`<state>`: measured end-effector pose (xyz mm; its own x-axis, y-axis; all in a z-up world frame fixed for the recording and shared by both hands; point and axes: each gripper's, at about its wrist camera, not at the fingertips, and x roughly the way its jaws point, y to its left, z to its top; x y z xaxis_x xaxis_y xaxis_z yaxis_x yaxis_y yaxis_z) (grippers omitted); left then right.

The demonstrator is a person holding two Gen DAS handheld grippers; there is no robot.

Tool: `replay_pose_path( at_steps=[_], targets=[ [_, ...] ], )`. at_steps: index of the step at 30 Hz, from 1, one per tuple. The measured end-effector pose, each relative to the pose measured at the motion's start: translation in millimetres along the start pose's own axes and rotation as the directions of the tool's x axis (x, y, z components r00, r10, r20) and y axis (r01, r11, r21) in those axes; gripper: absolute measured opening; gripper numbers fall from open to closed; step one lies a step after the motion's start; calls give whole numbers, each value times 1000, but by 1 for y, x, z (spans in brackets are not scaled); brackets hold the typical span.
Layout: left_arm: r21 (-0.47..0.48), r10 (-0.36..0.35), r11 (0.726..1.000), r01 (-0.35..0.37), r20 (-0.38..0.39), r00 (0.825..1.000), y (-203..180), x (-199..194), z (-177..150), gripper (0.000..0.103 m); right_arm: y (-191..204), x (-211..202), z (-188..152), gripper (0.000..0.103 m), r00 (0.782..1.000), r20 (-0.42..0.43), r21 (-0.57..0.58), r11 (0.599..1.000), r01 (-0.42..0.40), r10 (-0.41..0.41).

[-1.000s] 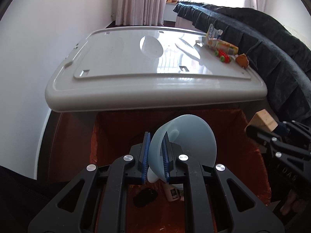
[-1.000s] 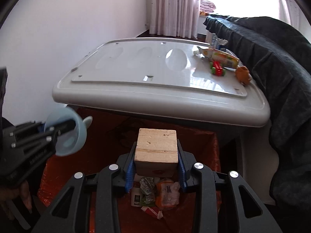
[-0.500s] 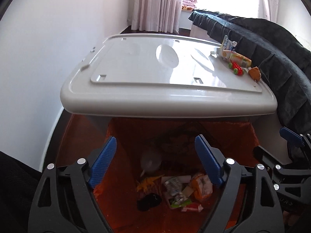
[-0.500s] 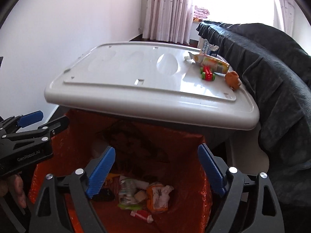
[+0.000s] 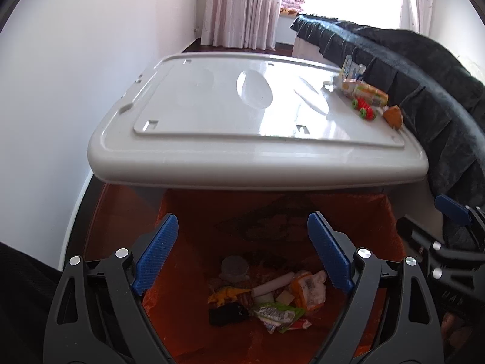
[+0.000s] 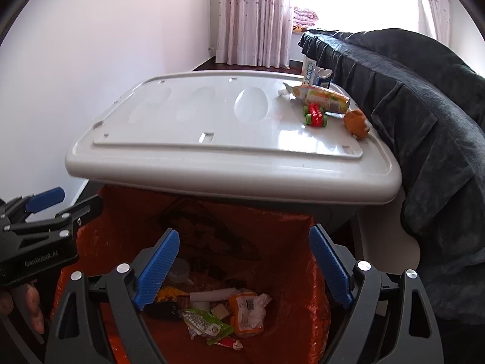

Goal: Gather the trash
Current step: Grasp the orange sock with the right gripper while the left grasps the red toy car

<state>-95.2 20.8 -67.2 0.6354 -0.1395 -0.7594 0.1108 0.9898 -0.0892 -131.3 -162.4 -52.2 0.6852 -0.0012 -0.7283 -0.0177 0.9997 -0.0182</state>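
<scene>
Trash (image 5: 272, 297) lay heaped in the orange-lined bin (image 5: 379, 212) under the left gripper (image 5: 242, 254), jaws spread wide and empty. From the right wrist, the right gripper (image 6: 245, 261) gaped empty too, while the snack wrapper (image 6: 327, 98), toy car (image 6: 316, 116) and orange scrap (image 6: 356, 123) waited on the white table (image 6: 188, 157), near the edge; a clumsy reach could have knocked them off.

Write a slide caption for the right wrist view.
Open right hand-held gripper above the orange-lined bin, four items left on the white table.
</scene>
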Motion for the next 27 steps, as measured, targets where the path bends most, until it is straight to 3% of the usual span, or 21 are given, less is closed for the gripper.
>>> replay_pose_path(
  at_steps=[4, 8, 17, 23, 27],
  targets=[
    [7, -44, 999, 43, 48, 998, -9, -11, 24, 89, -15, -19, 32, 90, 991, 111, -7, 997, 74, -73],
    [22, -80, 997, 78, 102, 991, -19, -22, 44, 92, -35, -17, 49, 90, 984, 140, 17, 994, 111, -112],
    [81, -103, 992, 93, 120, 987, -50, -11, 71, 93, -85, 21, 79, 90, 987, 85, 106, 986, 129, -139],
    [108, -125, 988, 112, 121, 985, -72, 11, 85, 93, -127, 85, 116, 89, 979, 21, 148, 969, 199, -204],
    [118, -150, 984, 137, 112, 982, -81, 22, 90, 93, -142, 130, 132, 84, 971, -39, 116, 964, 238, -235]
  ],
)
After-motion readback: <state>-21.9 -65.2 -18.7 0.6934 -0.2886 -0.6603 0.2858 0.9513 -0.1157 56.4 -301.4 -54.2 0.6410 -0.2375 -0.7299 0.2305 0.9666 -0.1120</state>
